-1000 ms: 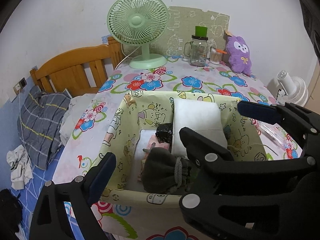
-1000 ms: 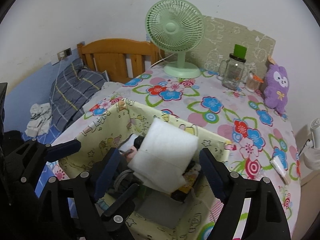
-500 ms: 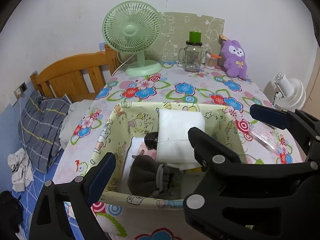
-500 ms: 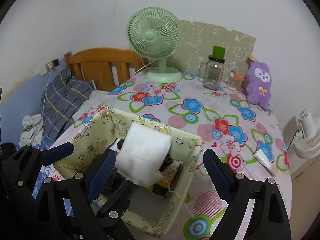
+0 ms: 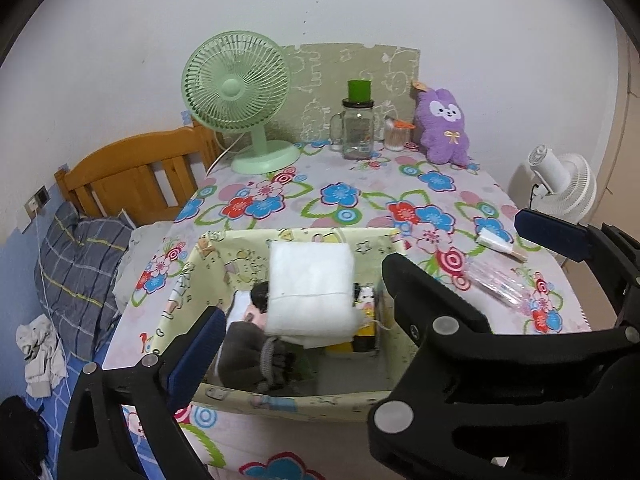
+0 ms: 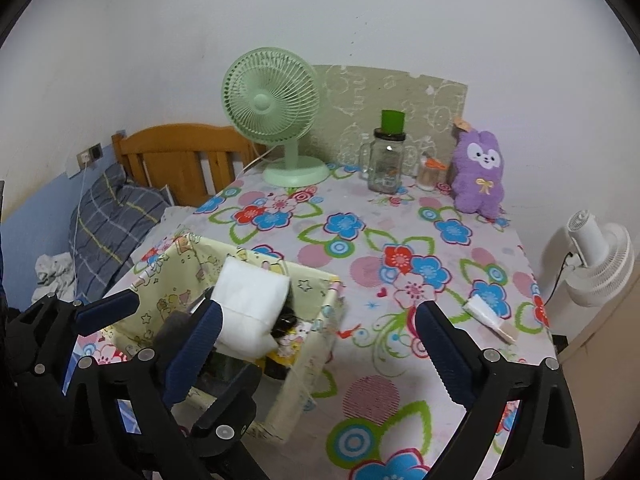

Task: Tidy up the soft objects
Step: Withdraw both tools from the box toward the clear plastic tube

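A: Where is the white cushion?

B: Inside the yellow cartoon-print fabric box on the floral worktop, propped on the things below it. Neither gripper touches it.

A: And the grippers?

B: Both are spread wide and have just been opening. The left gripper has the box and cushion lying beyond its gap, with nothing pinched. The right gripper has only the box's corner and bare worktop between its fingers.

A: What does the left wrist view add?

B: It looks down into the box: a dark grey knitted item at the near side, something pink and black by the cushion's left edge, and a yellow package at its right. It also shows a clear plastic wrapper on the worktop.

A: And the right wrist view?

B: The box from its corner, with the cushion rising above the rim. Both show the green fan, the glass jar and the purple plush rabbit at the back.
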Demonstrator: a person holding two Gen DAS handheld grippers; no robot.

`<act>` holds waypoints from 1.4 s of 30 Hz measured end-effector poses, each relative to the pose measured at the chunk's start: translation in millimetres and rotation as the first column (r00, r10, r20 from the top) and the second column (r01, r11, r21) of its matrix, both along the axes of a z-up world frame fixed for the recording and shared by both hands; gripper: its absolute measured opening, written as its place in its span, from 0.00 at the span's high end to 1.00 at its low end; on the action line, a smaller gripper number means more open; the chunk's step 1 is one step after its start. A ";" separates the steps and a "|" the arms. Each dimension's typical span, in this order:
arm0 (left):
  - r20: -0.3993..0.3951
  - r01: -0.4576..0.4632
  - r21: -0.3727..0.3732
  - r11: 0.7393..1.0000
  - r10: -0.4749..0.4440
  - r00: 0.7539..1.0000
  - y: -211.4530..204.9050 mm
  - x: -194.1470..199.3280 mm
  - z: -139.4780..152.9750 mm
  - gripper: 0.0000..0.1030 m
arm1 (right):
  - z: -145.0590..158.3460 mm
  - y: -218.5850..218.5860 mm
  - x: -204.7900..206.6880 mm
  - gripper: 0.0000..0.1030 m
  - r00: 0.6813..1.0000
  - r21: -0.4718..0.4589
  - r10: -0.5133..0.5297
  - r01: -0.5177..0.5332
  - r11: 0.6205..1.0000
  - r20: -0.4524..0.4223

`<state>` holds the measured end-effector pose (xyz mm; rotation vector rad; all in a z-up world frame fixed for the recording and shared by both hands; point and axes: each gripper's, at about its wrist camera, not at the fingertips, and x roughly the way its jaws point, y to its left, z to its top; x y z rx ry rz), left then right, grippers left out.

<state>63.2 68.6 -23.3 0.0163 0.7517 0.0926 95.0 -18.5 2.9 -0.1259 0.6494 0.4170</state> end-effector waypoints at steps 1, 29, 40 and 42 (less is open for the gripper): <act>0.002 0.002 -0.001 1.000 -0.002 1.000 -3.1 -0.7 1.2 0.01 | 1.1 -3.8 -1.4 0.02 1.000 0.003 -0.006 0.006 1.000 0.007; 0.016 0.108 -0.015 0.994 -0.108 0.994 -84.8 -7.7 -3.4 0.00 | -5.2 -93.9 -18.8 0.00 0.987 -0.001 -0.159 0.159 0.987 0.021; 0.021 0.151 -0.037 0.988 -0.151 0.988 -114.7 0.0 -9.8 0.01 | -13.1 -125.4 -12.1 0.00 0.983 0.004 -0.182 0.182 0.983 0.022; 0.010 0.160 -0.044 0.986 -0.159 0.987 -120.4 3.7 -12.2 0.01 | -14.2 -129.9 -9.9 0.00 0.982 0.005 -0.187 0.187 0.982 0.023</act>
